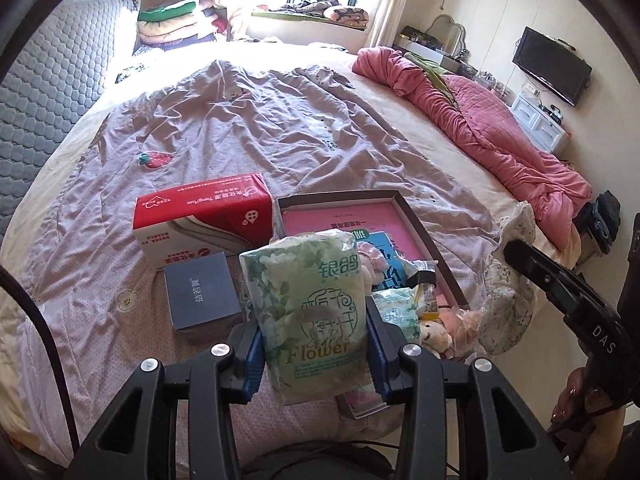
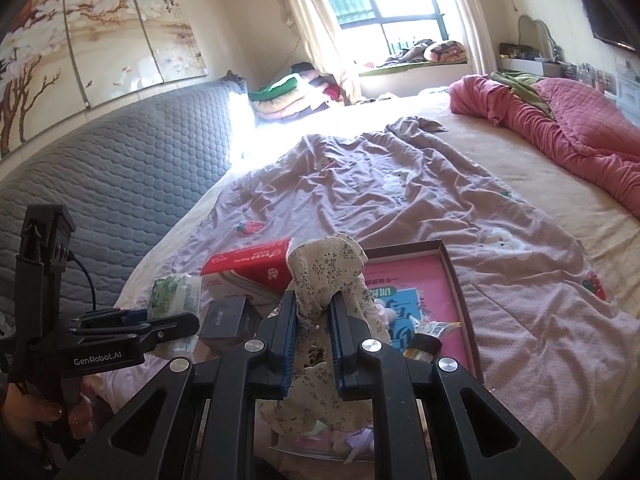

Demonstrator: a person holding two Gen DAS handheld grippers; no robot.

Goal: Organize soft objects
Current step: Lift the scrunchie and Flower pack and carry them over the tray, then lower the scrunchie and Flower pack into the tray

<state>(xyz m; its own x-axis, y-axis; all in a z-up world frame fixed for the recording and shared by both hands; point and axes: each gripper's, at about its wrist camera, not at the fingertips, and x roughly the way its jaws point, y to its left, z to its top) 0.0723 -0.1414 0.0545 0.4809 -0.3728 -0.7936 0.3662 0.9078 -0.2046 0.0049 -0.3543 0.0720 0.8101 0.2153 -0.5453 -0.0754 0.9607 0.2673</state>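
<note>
Over a rumpled lilac quilt (image 1: 240, 128) on the bed, we carry two soft things at once. Our left tongs (image 1: 316, 344) squeeze a green-and-white "Flower" tissue pack (image 1: 312, 312) at its waist, held upright above the near edge of the bed. Our right tongs (image 2: 314, 320) are pinched tight on a bunched floral cloth (image 2: 324, 276), its loose tail hanging below the jaws over the shallow brown box lid (image 2: 452, 276).

The risks, as we judge them: the slick plastic wrap could slide out of the left grip if we tilt it, since only the soft middle is clamped. The dangling cloth could snag the box lid's rim or drag the small plush toys (image 1: 436, 332) and snack packet (image 1: 426, 300) heaped inside it. The red tissue box (image 1: 204, 220) and dark blue box (image 1: 204, 296) sit just beside our path and could be knocked.
</note>
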